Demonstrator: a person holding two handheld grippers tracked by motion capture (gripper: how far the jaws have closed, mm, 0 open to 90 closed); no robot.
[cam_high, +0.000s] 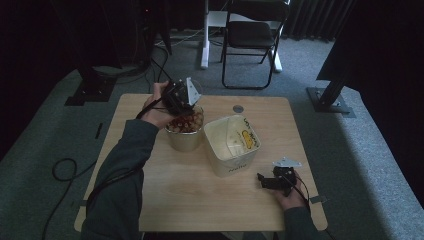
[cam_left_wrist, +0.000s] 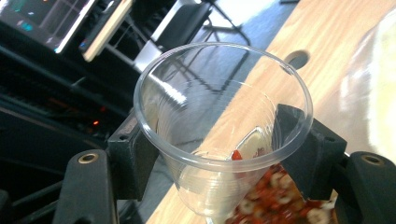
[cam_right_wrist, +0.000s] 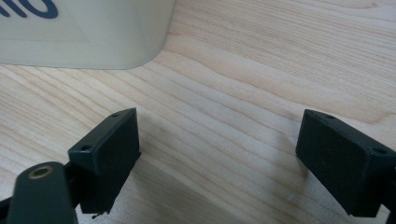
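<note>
Two grippers are at work over the wooden bench (cam_high: 200, 200). Low and right in the high view, the right gripper (cam_high: 261, 178) rests on the bench, its jaws wide apart with nothing between them. Just past it stands a cream square tub (cam_high: 231, 145). Left of the tub is a round paper bowl (cam_high: 184, 132) of red and white bits. Above the bowl, the left gripper (cam_left_wrist: 219, 154) has its jaws squeezed around a clear plastic cup (cam_left_wrist: 223, 107), tipped over. Far back stands a black folding chair (cam_high: 252, 40).
</note>
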